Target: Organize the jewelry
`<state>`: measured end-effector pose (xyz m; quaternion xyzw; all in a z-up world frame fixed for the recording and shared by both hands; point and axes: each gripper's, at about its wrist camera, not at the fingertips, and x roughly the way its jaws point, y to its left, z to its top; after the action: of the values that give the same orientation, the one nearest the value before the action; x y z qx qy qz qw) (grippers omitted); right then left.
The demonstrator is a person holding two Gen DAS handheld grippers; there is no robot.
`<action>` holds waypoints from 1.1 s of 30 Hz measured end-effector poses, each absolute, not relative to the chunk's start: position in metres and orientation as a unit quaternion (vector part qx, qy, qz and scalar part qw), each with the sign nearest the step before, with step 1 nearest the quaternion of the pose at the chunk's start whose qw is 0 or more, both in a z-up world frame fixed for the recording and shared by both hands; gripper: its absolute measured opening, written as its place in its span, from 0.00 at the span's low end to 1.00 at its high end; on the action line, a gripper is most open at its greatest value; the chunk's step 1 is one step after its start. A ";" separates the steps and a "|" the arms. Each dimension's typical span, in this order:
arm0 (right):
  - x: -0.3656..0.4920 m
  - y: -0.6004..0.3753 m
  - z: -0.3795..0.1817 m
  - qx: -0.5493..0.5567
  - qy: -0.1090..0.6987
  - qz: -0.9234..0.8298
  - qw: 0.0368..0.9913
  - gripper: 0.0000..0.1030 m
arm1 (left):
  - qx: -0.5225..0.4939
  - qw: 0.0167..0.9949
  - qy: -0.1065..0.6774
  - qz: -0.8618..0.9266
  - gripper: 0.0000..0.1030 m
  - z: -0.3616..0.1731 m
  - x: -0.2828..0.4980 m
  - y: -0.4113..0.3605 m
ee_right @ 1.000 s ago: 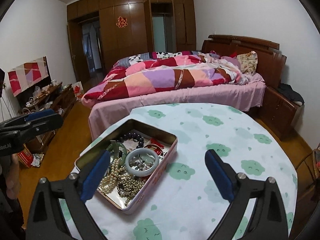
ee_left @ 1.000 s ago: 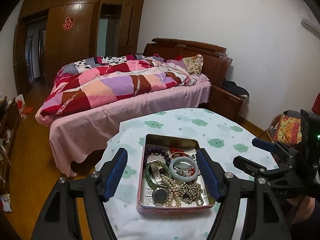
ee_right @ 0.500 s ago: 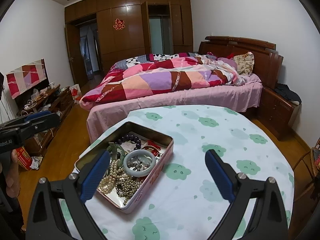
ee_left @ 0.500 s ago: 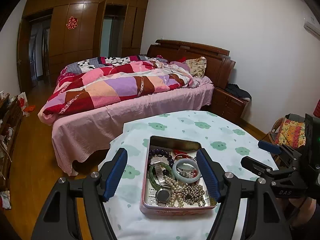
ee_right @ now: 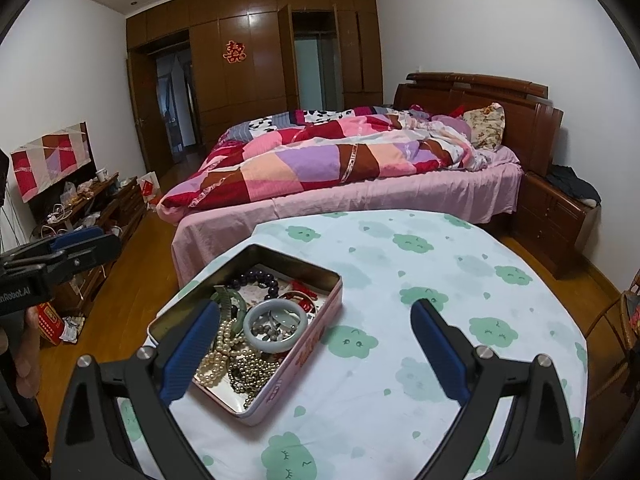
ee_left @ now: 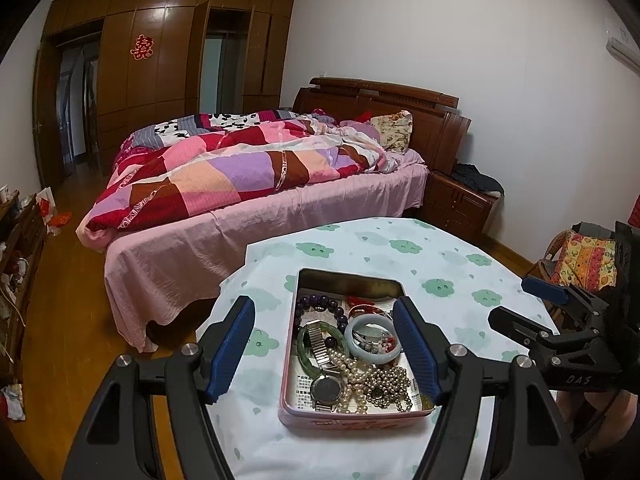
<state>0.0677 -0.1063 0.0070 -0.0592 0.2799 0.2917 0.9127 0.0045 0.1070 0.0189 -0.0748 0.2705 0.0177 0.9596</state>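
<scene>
A pink tin box (ee_left: 352,420) (ee_right: 316,334) sits on a round table. It holds a pale jade bangle (ee_left: 373,340) (ee_right: 275,326), a green bangle (ee_left: 305,354), a dark purple bead bracelet (ee_left: 320,303) (ee_right: 260,277), a metal watch (ee_left: 326,390), pearl strands (ee_left: 360,380) (ee_right: 224,354) and red pieces (ee_left: 360,304). My left gripper (ee_left: 325,350) is open above the box, empty. My right gripper (ee_right: 316,354) is open, empty, over the box's right side; it also shows in the left wrist view (ee_left: 532,304).
The table (ee_right: 440,280) has a white cloth with green clouds. Beyond it stands a bed (ee_left: 240,184) with a patchwork quilt. A nightstand (ee_right: 556,216) is right of the bed. A low cabinet (ee_right: 100,208) with clutter is at the left, a cushioned chair (ee_left: 584,256) at the right.
Both grippers have drawn back and up a little from the box, which now sits lower and smaller in both views. Both stay open and empty.
</scene>
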 end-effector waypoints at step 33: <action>0.067 -0.110 0.008 -0.059 0.278 0.291 0.913 0.96 | -0.081 0.956 0.280 0.018 0.81 0.016 0.010 0.106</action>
<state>0.0668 -0.1101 0.0082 -0.0587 0.2781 0.2912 0.9135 0.0100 0.1057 0.0155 -0.0807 0.2802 0.0184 0.9564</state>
